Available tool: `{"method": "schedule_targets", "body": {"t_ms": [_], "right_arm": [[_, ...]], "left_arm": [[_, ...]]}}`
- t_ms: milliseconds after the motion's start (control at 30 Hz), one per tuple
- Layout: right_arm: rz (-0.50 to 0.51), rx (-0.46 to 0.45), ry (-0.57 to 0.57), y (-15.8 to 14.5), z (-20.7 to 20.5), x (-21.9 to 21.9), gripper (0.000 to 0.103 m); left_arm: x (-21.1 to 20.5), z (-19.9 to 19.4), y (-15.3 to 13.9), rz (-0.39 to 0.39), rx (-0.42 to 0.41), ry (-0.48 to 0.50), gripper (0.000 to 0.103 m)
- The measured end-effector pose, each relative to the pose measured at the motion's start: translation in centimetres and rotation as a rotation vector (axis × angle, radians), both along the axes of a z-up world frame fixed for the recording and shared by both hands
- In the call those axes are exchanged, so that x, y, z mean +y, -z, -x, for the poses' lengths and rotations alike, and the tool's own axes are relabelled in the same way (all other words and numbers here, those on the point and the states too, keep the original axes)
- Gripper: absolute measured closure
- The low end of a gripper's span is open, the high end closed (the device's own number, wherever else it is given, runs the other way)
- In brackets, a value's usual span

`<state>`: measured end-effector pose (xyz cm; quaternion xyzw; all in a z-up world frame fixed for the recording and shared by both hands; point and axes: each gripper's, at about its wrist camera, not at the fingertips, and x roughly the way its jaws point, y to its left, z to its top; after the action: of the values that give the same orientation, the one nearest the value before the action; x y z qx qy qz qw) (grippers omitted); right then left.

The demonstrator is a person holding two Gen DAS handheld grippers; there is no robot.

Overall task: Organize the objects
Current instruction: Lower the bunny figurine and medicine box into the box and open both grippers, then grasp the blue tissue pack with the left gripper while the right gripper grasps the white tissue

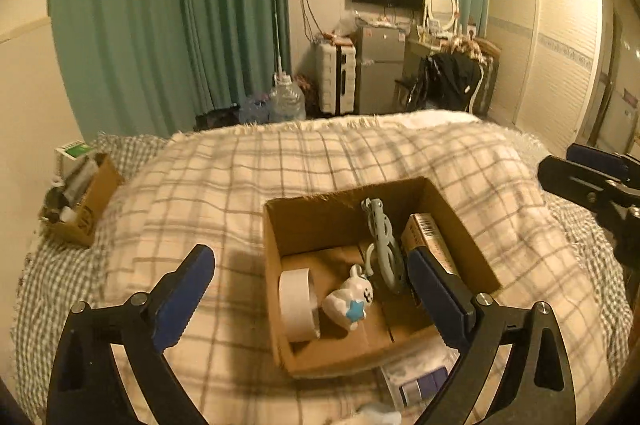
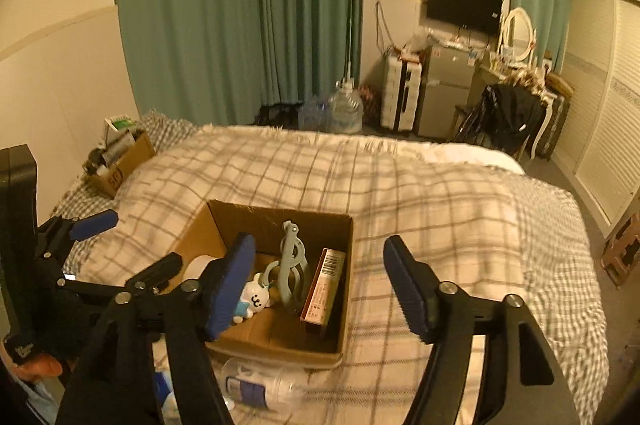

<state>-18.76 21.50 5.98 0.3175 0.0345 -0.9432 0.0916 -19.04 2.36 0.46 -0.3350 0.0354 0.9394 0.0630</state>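
The left gripper (image 1: 310,289) is held wide open and empty above the cardboard box (image 1: 276,225) on the bed (image 1: 200,177). The right gripper (image 2: 320,277) is also spread open, holding nothing, over the box's right edge

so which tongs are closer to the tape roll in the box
Left. The left tongs hang open right over the tape roll in the cardboard box; the right tongs sit open beyond the box's right side.
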Motion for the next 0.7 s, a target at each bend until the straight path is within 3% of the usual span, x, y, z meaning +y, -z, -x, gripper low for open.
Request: {"method": "schedule_targets", "body": {"t_ms": [233, 400, 467, 567, 700], "right_arm": [[-0.019, 0.115, -0.034, -4.5, -7.8, -0.2, 0.019], [-0.043, 0.166, -0.012, -5.6, -11.9, -0.4, 0.006], [-0.053, 0.179, -0.002, -5.3, -13.2, -0.5, 0.0], [-0.056, 0.169, 0.009, -3.7, -14.3, -0.5, 0.0], [-0.063, 0.106, 0.026, 0.9, -13.6, -0.8, 0.0]], "left_arm": [[-1.4, -6.5, -3.9, -0.025, 0.077, -0.01, 0.0], [-1.9, -9.9, -4.6, -0.006, 0.088, -0.046, 0.0], [-2.1, -11.0, -4.1, -0.009, 0.078, -0.072, 0.0], [-2.2, -12.0, -2.5, -0.006, 0.057, -0.105, 0.0], [-2.0, -12.5, 0.9, -0.017, 0.006, -0.136, 0.0]]}}
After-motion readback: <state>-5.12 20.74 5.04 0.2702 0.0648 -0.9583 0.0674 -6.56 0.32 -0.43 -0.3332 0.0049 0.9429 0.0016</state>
